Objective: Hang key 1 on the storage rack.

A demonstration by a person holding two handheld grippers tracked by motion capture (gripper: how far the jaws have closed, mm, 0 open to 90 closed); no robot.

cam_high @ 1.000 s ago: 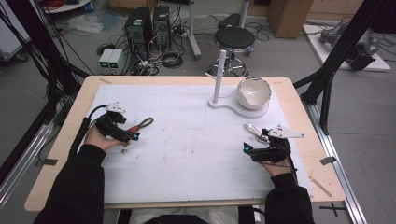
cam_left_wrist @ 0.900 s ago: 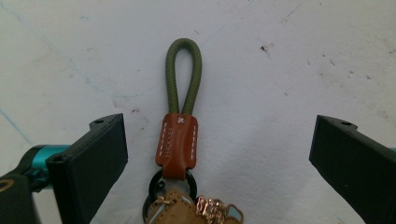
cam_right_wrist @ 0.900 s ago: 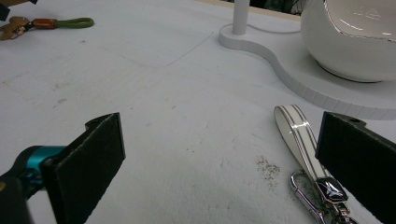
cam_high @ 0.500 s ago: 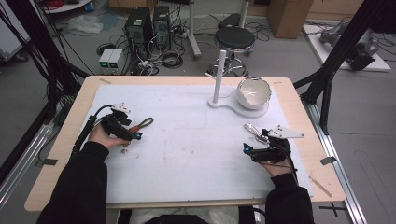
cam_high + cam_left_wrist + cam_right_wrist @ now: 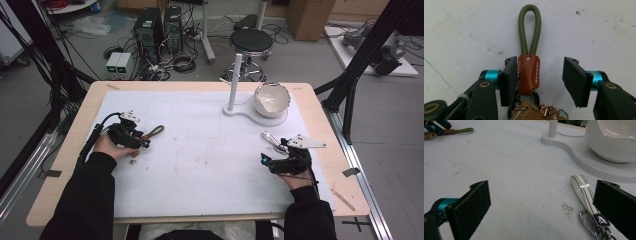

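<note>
my right gripper (image 5: 541,205) sits near me, jaws wide, the white keychain strap (image 5: 584,191) by its right jaw. my left gripper (image 5: 541,80) straddles the brown tab of the green loop keychain (image 5: 529,67), jaws open, ready to close. the stand's white bowl (image 5: 271,99) waits far right.

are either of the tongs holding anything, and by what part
Nothing is held. The left tongs stand open around the keychain's brown leather tab; the right tongs are open too.

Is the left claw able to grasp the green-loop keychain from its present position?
Probably yes: the left claw is open, the green-loop keychain lies between its jaws, against one jaw, nothing blocking.
</note>
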